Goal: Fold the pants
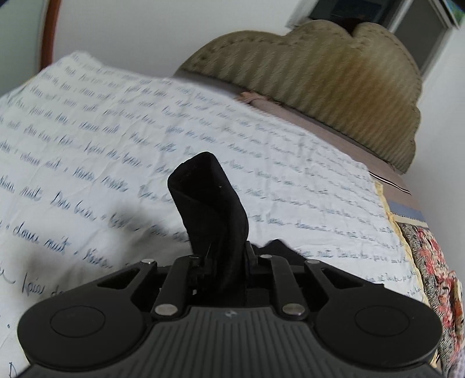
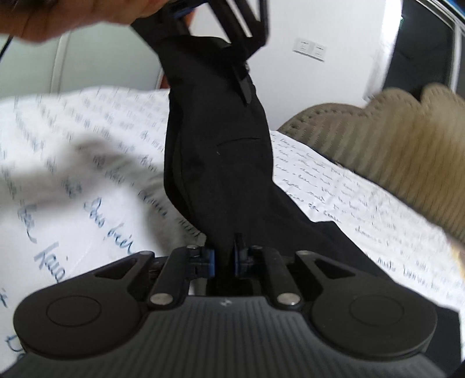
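Observation:
The black pants hang stretched between both grippers above a bed. In the right wrist view my right gripper is shut on a fold of the black cloth, its blue pads pressing it from both sides. The cloth rises from there to my left gripper at the top, held by a hand. In the left wrist view my left gripper is shut on a bunched end of the pants, which sticks up past the fingertips.
A white sheet with blue handwriting print covers the bed. A padded olive headboard stands behind it against a white wall. A floral blanket lies at the bed's right edge. A wall switch plate is on the far wall.

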The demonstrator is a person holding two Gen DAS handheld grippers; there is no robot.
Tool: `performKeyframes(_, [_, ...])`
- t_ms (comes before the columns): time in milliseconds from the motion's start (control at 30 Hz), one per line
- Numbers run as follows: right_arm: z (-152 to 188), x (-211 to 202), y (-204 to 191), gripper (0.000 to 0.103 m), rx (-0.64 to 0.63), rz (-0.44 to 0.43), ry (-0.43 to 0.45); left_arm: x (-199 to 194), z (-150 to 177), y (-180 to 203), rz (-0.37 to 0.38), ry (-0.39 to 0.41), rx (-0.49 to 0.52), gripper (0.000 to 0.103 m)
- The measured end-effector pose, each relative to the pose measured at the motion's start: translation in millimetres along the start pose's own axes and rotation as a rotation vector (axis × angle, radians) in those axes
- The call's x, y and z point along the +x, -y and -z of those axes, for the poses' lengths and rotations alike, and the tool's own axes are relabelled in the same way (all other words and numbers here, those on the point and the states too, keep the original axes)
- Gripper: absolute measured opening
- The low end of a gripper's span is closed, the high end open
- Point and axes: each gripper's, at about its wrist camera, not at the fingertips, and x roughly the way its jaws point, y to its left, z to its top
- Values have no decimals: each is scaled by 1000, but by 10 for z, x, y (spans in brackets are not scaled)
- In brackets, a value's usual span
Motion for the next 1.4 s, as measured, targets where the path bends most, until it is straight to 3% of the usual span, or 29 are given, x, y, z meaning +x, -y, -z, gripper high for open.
performKeyframes(200, [87,-260,430,10,170,-19,52,-1,-45,657,32,12,91,15])
performKeyframes(433, [261,-509,947,10,304,23,90,215,63,1511,91,-12,212,15])
performKeyframes(767, [876,-714,1792,11,555,119,61,1197,569,2709,138,-143,385,15])
performKeyframes(900, [1224,-718,2059,11,717,79,41,1637,908,3085,146,-230,462,15])
performKeyframes(1100, [1512,-718,2234,13,888,17,49,1975,1280,3322,111,-289,543,15])
performKeyframes(1400, [1678,-746,2349,14,1022,-31,74,1980,1428,3466,102,-288,610,15])
